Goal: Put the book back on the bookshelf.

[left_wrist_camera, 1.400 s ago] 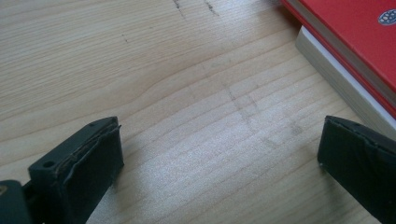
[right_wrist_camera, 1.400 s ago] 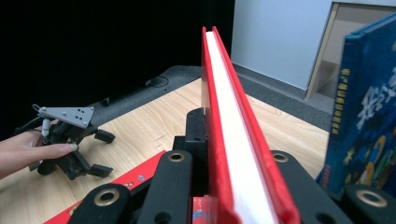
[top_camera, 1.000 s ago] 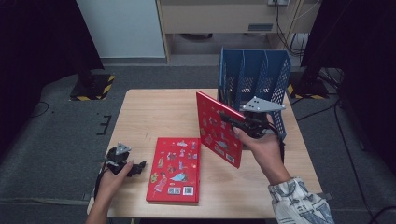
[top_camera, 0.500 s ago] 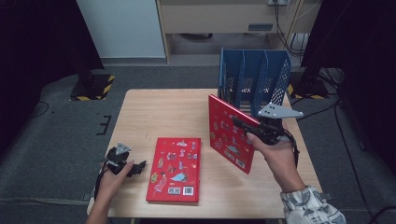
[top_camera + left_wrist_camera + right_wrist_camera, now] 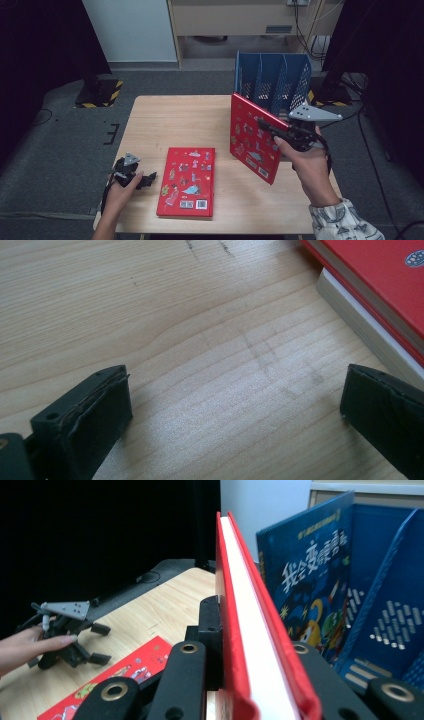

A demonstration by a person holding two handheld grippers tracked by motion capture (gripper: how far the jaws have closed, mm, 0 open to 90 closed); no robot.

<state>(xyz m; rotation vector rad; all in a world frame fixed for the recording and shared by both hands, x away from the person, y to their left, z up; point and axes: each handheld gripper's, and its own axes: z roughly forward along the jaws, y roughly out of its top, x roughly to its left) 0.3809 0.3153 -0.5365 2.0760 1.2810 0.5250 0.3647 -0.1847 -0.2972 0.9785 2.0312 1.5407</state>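
Red book (image 5: pixel 252 137), pinched upright in the right gripper (image 5: pixel 280 132), has swung closer to the blue file rack (image 5: pixel 272 80) since a second ago, probably slotting next. Left gripper (image 5: pixel 131 175) rests wide open, empty.

Large yellow Chinese characters, reading roughly 我会变…, run across the cover of the blue book (image 5: pixel 305 575) standing in the far blue file rack (image 5: pixel 385 605); the smaller print above them is too small to read
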